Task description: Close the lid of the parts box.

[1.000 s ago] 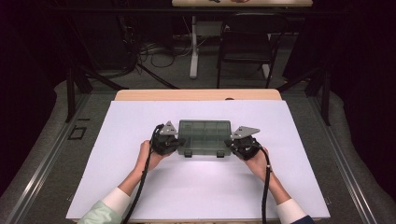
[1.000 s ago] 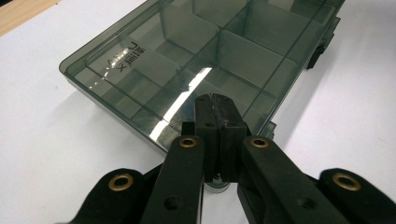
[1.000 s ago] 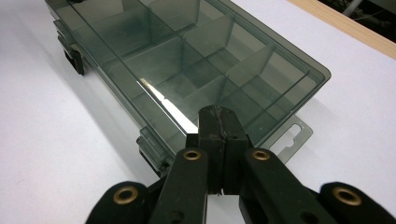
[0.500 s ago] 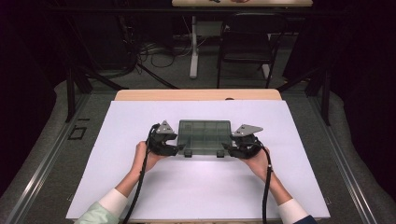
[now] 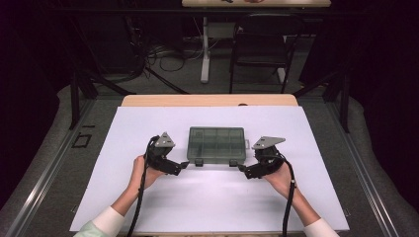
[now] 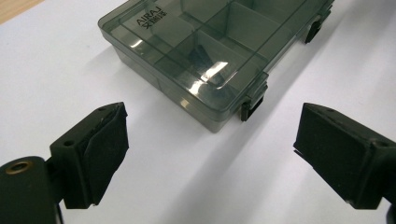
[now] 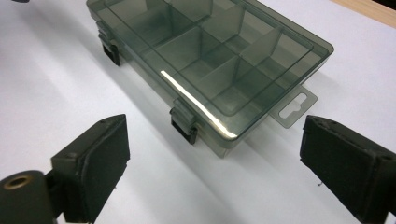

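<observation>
The grey box (image 5: 217, 144) sits shut on the white table (image 5: 148, 207) — right between the two grippers. The left gripper (image 5: 184, 165) and right gripper (image 5: 242, 169) have just been opening their jaws — both are wide apart now, holding nothing, close to the box's front corners.

1. Raised letters moulded into the clear smoky lid of the compartment box (image 6: 205, 56), near one corner, read "AIRAJ" in the left gripper view
2. A second, smaller line sits just beside that word on the same lid; its characters are too small to read
</observation>
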Available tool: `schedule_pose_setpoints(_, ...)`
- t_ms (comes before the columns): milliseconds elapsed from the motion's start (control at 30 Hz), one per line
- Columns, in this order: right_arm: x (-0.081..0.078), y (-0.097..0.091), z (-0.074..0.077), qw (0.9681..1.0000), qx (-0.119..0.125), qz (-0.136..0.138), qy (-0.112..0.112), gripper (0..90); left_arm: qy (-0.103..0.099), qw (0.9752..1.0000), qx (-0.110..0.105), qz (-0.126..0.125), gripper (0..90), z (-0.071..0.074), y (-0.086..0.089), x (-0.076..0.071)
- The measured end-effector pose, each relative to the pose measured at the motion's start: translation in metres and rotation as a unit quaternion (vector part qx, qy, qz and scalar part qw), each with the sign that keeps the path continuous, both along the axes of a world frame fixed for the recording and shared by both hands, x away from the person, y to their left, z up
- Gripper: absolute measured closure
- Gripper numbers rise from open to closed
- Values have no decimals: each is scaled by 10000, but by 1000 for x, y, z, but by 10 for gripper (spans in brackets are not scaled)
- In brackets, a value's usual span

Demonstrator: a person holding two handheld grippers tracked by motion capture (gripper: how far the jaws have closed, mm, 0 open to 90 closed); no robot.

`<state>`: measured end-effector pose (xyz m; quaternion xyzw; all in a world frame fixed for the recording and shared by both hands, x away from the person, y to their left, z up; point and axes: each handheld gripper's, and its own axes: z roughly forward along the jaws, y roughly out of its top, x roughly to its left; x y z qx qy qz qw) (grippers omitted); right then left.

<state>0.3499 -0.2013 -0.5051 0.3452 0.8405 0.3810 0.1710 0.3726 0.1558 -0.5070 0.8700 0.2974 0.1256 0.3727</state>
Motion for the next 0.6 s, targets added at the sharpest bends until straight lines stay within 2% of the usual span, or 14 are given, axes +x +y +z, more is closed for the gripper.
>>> schedule_pose_setpoints(267,-14,-8,2,9999,113,19,-57,20,-1,10000,31,45,36,-4,8,-11)
schedule_pose_setpoints(600,-28,-17,1,9999,95,3,-65,0,-56,10000,52,46,0,-6,15,-29)
